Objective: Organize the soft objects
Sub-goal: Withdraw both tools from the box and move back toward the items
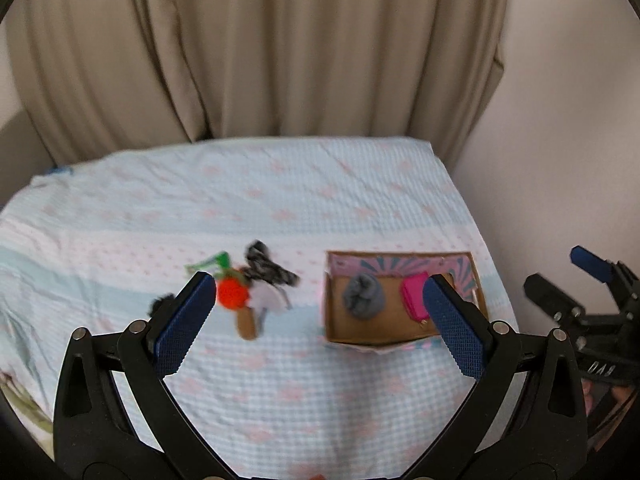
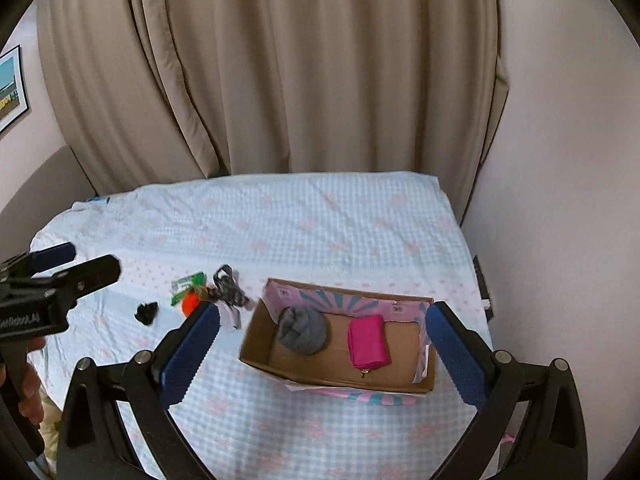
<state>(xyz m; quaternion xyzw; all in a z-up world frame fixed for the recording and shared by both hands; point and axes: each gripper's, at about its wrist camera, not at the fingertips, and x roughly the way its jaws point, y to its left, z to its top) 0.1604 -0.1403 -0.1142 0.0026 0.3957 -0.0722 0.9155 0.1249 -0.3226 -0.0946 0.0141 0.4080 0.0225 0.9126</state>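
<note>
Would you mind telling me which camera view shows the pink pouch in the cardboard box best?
The right wrist view: the pink pouch lies fully visible and sharp on the floor of the cardboard box. In the left wrist view it is blurred and a finger of the left gripper hides part of it.

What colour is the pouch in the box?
Bright pink, or magenta: the pouch lies flat in the box, clearest in the right wrist view.
</note>
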